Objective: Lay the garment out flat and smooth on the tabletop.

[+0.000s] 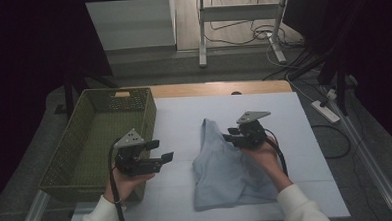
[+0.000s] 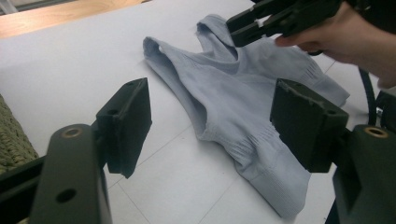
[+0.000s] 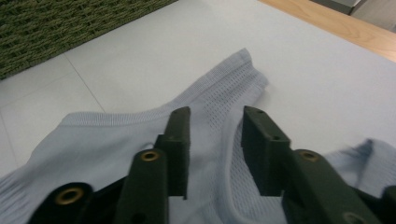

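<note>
Jaws of the right gripper (image 3: 214,140) stand partly apart with nothing pressed between the pads; the light blue garment (image 3: 140,140) lies directly beneath and ahead of them, untouched by either pad. Jaws of the left gripper (image 2: 210,126) stand wide and hold nothing; the garment lies ahead of them on the surface, well beyond the pads, with the right gripper (image 2: 261,21) above its far end.

Surface and room: a white table top (image 1: 285,136) marked with faint seam lines, a wooden strip (image 1: 218,88) along its far edge, a dim room with cables on the floor (image 1: 240,33) beyond. A green woven basket (image 1: 100,129) sits on the side of the left gripper (image 1: 158,151), its rim just beside that hand.

Orientation of the garment (image 1: 231,169) — its long axis runs from the person's side toward the far edge, narrow strap end pointing away, broad ribbed hem toward the person. In the right gripper view one strap end lies ahead of the jaws, past the tips, pointing away; a second fold lies to the right of the right jaw.

Edges and clearance: bare table lies between the left jaws and the garment's near edge — open on both sides. Ahead of the right gripper (image 1: 233,134) jaws, bare white surface continues to the wooden strip.
</note>
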The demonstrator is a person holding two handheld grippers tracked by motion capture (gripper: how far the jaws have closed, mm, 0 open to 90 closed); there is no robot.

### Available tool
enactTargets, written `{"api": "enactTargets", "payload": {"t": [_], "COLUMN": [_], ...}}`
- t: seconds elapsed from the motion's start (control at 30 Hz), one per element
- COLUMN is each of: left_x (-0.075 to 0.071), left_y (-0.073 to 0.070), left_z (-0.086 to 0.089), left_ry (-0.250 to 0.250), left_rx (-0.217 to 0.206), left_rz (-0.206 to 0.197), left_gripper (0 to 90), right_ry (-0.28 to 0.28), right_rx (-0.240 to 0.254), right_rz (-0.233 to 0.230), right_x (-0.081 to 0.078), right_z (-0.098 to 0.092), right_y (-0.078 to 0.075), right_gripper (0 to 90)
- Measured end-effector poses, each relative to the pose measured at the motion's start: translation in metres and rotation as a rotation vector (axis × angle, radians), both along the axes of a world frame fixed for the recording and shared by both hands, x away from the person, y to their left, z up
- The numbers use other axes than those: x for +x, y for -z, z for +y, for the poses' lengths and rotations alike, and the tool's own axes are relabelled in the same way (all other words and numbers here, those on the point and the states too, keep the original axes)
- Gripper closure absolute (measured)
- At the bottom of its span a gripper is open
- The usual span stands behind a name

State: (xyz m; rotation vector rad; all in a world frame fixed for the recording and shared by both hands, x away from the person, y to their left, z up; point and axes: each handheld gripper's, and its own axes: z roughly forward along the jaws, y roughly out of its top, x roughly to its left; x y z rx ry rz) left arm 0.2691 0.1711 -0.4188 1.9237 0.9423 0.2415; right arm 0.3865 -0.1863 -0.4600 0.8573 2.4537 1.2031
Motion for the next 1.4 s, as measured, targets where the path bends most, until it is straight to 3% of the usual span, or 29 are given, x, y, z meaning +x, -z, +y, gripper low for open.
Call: {"api": "enactTargets", "payload": {"t": [0.23, 0.7, 1.4], "left_x": [0.001, 0.001, 0.005], "left_y": [0.001, 0.002, 0.003], "left_z": [-0.002, -0.002, -0.009], "left_ry": [0.005, 0.004, 0.008], "left_rx": [0.002, -0.001, -0.007], "left_rz": [0.004, 0.009, 0.018], "left_gripper": [29.2, 28.5, 28.0], "right_ry": [-0.005, -0.078, -0.155], "right_rx": [0.019, 0.023, 0.024], "right_rz": [-0.009, -0.011, -0.008], "right_x": [-0.017, -0.056, -0.072], "right_z": [-0.011, -0.011, 0.007], "right_y": [-0.001, 0.003, 0.011], "right_gripper": [48.7, 44.8, 42.2]}}
